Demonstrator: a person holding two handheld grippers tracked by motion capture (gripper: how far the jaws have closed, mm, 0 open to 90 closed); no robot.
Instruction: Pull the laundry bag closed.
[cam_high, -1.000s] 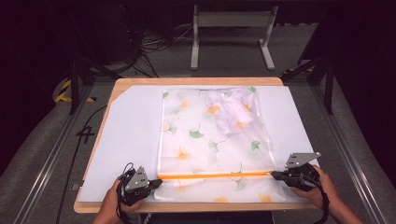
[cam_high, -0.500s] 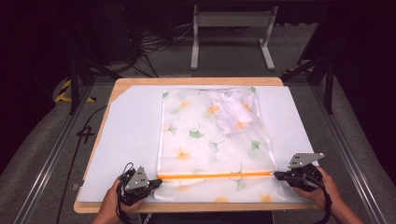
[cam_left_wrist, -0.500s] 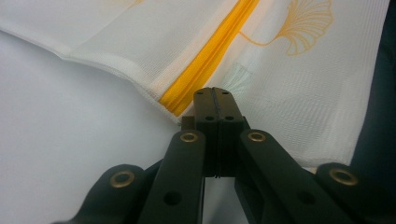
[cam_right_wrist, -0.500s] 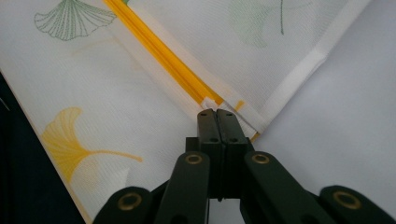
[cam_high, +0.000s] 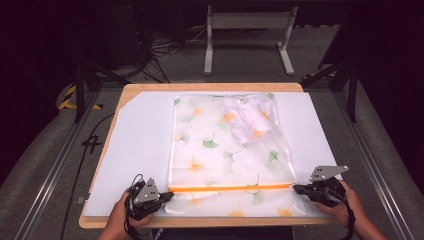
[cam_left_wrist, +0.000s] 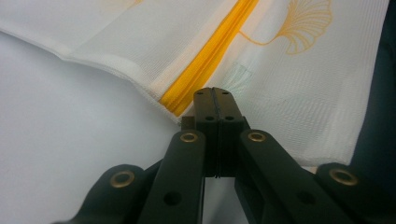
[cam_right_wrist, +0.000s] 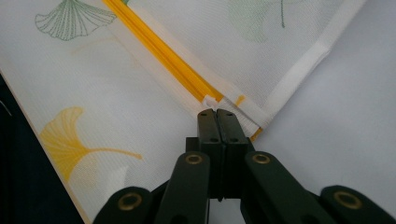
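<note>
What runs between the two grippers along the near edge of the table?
In the high view, the orange zipper of the white mesh bag with ginkgo leaf print spans from the left gripper to the right gripper.

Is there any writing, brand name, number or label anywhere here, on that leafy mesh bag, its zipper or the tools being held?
None: no words, numbers or brand marks can be read.
The mesh bag carries printed ginkgo leaves in green and orange, no lettering.
The yellow zipper is plain.
The left gripper and right gripper show bare black jaws with brass rivets.
The black-and-yellow striped marking on the floor is a pattern, not text.
</note>
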